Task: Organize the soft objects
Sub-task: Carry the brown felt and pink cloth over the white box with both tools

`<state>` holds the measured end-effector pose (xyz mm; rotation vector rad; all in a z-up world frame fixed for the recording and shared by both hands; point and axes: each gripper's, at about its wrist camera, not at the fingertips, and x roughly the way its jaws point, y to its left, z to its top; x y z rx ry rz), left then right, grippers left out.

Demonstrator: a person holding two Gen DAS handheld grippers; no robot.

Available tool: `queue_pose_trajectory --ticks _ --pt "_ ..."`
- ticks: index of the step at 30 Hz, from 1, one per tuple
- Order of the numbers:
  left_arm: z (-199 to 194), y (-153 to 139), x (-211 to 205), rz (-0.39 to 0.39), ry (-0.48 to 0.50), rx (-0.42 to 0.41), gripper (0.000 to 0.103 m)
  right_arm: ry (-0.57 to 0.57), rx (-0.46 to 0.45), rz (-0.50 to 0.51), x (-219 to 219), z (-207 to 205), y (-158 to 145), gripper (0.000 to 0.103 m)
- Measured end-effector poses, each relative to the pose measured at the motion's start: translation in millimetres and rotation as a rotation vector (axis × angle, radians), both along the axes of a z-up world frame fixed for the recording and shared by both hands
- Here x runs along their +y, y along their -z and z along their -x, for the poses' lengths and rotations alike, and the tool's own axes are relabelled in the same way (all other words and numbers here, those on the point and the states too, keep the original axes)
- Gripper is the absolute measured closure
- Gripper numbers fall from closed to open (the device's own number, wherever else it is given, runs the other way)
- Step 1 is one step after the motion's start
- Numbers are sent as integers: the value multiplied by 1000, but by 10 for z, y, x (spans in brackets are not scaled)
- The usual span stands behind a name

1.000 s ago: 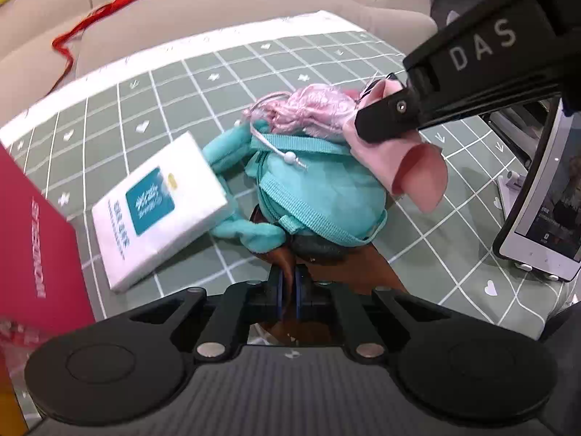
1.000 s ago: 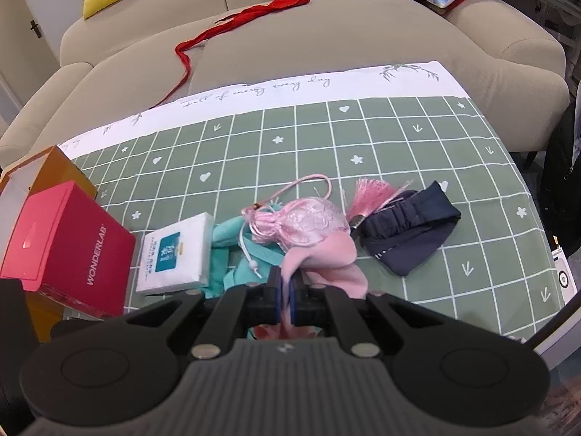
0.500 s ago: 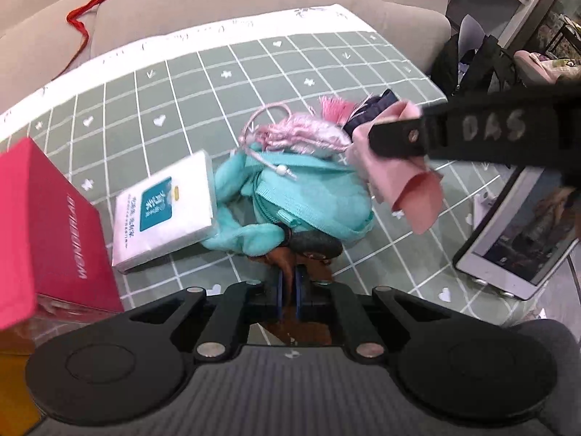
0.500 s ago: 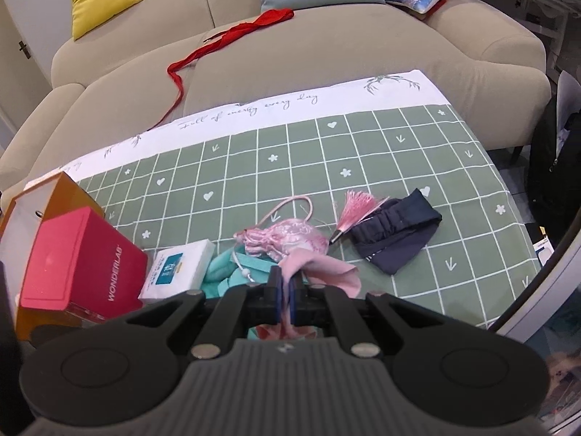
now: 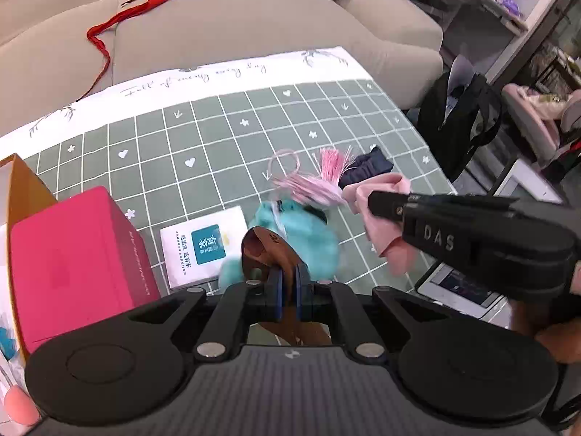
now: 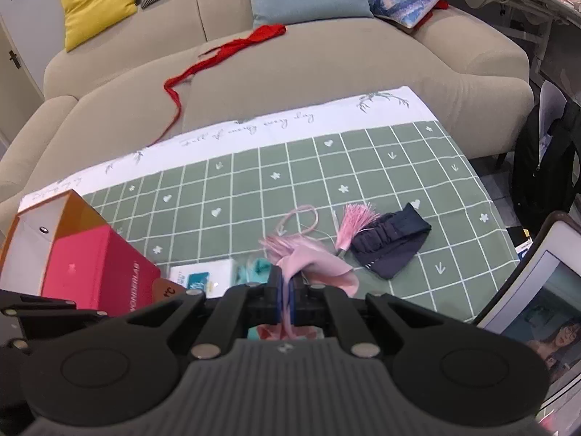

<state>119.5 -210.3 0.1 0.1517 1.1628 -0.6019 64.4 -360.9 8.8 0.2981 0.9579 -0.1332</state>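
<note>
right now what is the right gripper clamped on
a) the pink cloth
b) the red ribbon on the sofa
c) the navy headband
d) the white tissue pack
a: the right gripper has its jaws shut on a fold of the pink cloth, while the navy headband, the white tissue pack and the red ribbon lie untouched.

2 wrist fisheyes, angled down, near, sharing green grid cloth [image 5: 203, 138]
</note>
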Motion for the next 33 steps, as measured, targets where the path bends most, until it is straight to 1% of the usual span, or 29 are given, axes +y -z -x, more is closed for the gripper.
queue_pose_trajectory --ticks 2,6,11,14,16,18,22,26,28,30,33 --pt "-8 -59 48 16 -8 2 96 -6 -3 1 47 4 -29 103" --pt "-36 -162 110 23 -18 -15 96 -15 -2 9 132 3 -80 103" --pt "-98 -256 205 53 -39 7 96 -20 -12 15 202 -43 -214 103" --pt "-161 -327 315 65 -62 18 96 -38 -16 44 329 -97 -327 103" --pt "-193 -399 421 51 -90 -4 96 -52 -23 70 452 -141 -414 103" --pt "-233 -482 572 44 -118 -24 96 -73 -37 74 586 -191 -504 103" --pt "-327 -631 962 48 -167 -49 96 -124 -72 89 986 -337 -680 102" --pt "-428 -766 1474 25 -230 -73 96 -202 -98 45 1482 -506 -798 102" --pt "-463 -801 1754 12 -263 -70 96 -251 -105 27 1765 -580 -829 102" --pt "-474 -820 2011 -11 -293 -86 96 -300 -105 9 2073 -653 -834 102" --pt "-486 -791 2442 -40 -349 -98 96 -371 -95 -15 2552 -753 -778 103"
